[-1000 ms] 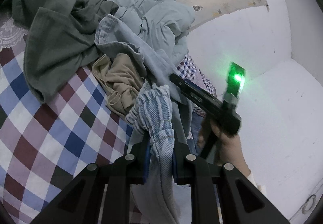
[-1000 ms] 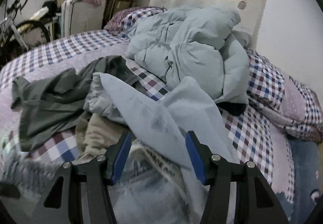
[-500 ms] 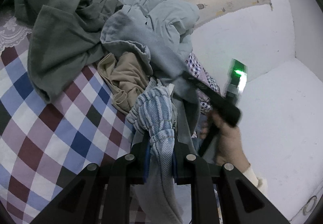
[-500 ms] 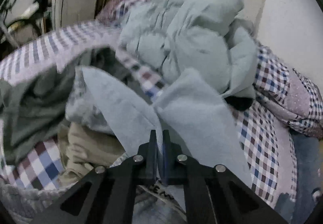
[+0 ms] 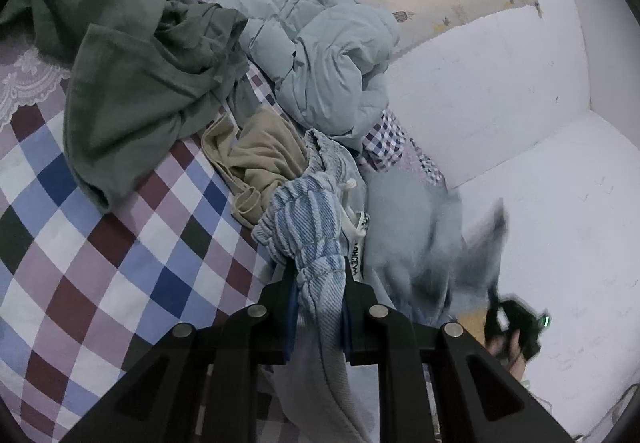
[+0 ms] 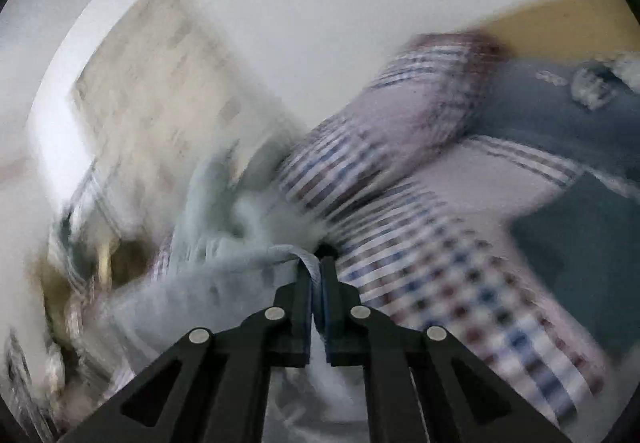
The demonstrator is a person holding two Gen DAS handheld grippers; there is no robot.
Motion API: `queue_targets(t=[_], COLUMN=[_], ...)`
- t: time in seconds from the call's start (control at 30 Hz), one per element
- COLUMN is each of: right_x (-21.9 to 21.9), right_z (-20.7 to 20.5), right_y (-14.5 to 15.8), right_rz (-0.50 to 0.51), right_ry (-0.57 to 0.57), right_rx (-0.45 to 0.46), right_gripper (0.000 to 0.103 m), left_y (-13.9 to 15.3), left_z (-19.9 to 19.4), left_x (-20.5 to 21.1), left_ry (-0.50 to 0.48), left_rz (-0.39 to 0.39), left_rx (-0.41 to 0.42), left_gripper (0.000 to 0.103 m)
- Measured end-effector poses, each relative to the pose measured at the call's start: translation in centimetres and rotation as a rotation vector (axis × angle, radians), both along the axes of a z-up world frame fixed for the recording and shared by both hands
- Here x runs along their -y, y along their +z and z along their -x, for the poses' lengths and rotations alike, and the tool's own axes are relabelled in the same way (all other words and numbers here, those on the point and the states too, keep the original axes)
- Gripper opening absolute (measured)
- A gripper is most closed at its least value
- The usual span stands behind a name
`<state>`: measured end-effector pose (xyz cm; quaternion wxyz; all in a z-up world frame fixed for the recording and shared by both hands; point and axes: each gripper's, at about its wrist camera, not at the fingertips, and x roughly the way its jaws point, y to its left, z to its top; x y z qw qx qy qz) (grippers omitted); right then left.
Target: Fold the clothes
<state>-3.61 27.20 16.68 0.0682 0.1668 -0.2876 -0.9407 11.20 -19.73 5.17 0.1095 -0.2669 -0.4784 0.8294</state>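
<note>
left gripper [image 5: 318,283] clamping denim waistband [image 5: 308,219], right gripper [image 6: 316,275] pinching fabric [image 6: 224,283]

The right wrist view is smeared by motion: the checked bedding [image 6: 420,243] shows only as streaks. In the left wrist view, the right tool [image 5: 516,327] at four o'clock is blurred.

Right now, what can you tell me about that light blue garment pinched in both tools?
The light blue garment looks like soft washed denim, with a gathered, ribbed waistband and a white drawstring hanging beside it. The left tool is shut on the bunched waistband, and cloth hangs down below its fingers. The right tool is shut on a thin fold of another part. The stretch between them is blurred, lifted off the checked bedspread toward the white wall side. Near the waistband it touches a crumpled beige garment.
</note>
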Motion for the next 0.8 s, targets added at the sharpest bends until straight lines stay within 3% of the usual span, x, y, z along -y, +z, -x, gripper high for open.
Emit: queue_targets(t=[0.07,0.13,0.37,0.43,0.47,0.53,0.57,0.73,0.8], right_x=[-5.7,-9.5,-16.2,-17.6,-18.1,-18.3,-18.3,-15.7,-14.2], right_z=[-2.8,-4.4,-6.5,-7.4,-8.1,-9.5,-10.4,-12.8,-13.3], right_y=[-1.6,-3.4,-6.8,-7.4,-7.5,-7.5,-7.4,-8.0,-9.5], right_rz=[0.096,0.109,0.087,0.074,0.063,0.036,0.018,-0.018,0.035], right_ry=[-0.159,-0.245,-0.352,-0.364,-0.365,-0.341,-0.320,-0.129,-0.005], right_rx=[0.027,0.091,0.333,0.386,0.387,0.379,0.373,0.410,0.448], right_gripper=[0.003,0.003,0.008,0.018,0.033,0.052,0.056,0.062,0.062], left_y=[-0.1,-0.2,0.1,0.2,0.2,0.2,0.3,0.5,0.6], left_z=[0.0,0.2,0.4,0.4,0.4,0.4,0.4,0.4,0.5], left_x=[0.0,0.0,-0.5,-0.6,-0.6,-0.7,-0.8,-1.3,-1.5], left_ry=[0.004,0.008,0.020,0.020,0.021,0.021,0.021,0.019,0.015], left_rz=[-0.001,-0.005,0.028,0.039,0.041,0.047,0.053,0.082,0.100], left_rx=[0.002,0.005,-0.006,-0.008,-0.009,-0.010,-0.010,-0.015,-0.017], left_gripper=[0.017,0.017,0.017,0.017,0.017,0.017,0.017,0.017,0.017])
